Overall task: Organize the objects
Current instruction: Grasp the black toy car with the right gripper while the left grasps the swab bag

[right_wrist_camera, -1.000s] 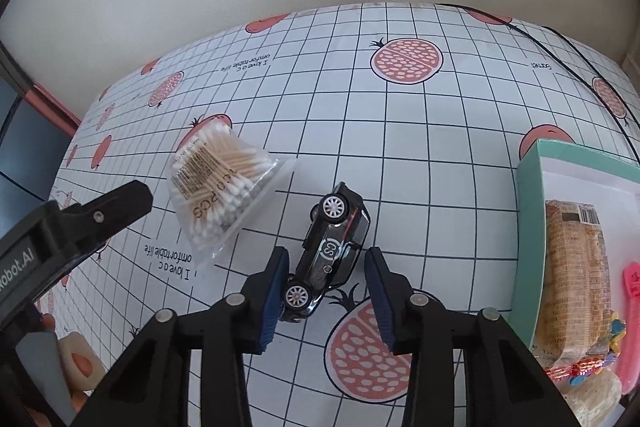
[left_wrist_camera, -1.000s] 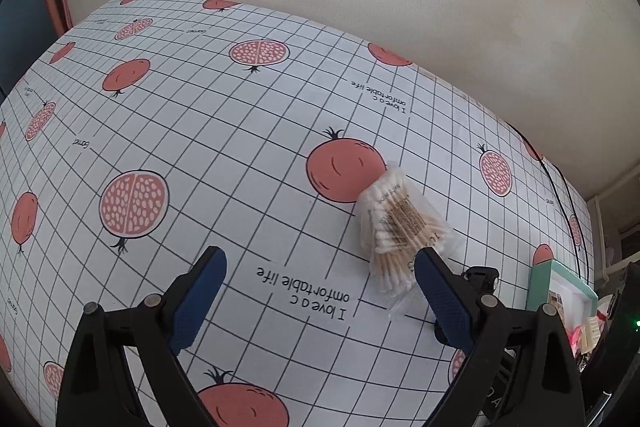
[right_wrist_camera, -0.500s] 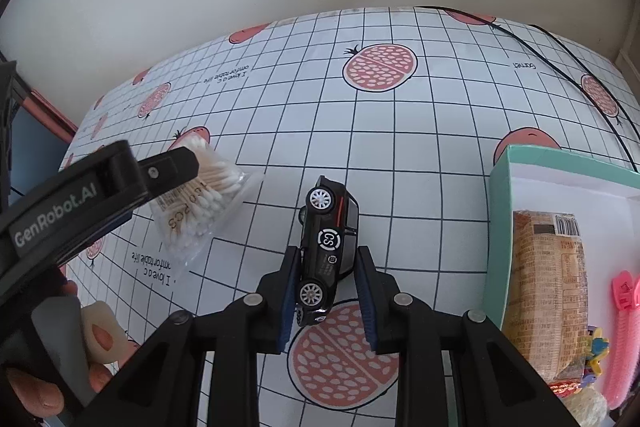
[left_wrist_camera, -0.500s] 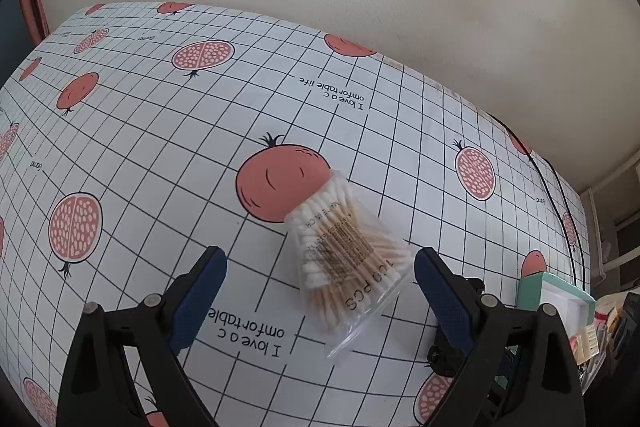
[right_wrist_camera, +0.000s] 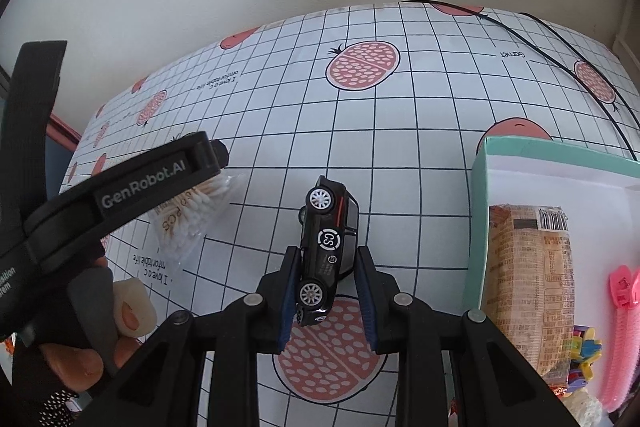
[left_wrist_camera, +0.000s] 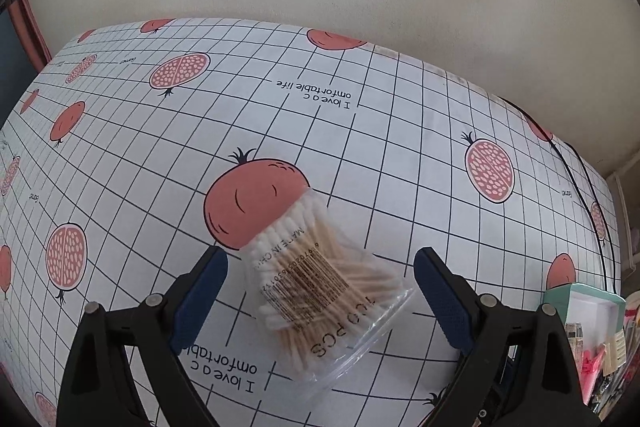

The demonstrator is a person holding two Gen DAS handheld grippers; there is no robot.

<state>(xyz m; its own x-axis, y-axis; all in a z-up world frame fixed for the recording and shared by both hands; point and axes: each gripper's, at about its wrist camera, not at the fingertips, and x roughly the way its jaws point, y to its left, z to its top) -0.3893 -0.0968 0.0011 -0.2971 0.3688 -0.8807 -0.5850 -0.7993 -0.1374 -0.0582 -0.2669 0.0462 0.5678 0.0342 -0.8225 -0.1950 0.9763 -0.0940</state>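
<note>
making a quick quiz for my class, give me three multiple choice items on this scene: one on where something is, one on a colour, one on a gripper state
1. Where does the swab bag lie?
A. between the left gripper's open fingers, on the cloth
B. inside the box
C. on top of the car

2. What colour is the toy car?
A. red
B. black
C. yellow

3. How does the right gripper stand?
A. wide open, well away from the car
B. fingers close on both sides of the car
C. holding the swab bag

Answers: 1 A, the bag rests on the checked cloth with a blue pad to each side and a gap at both. 2 B, its body is black with white wheels and a round white mark. 3 B, the two pads flank the car's rear; whether they already press it cannot be told.
</note>
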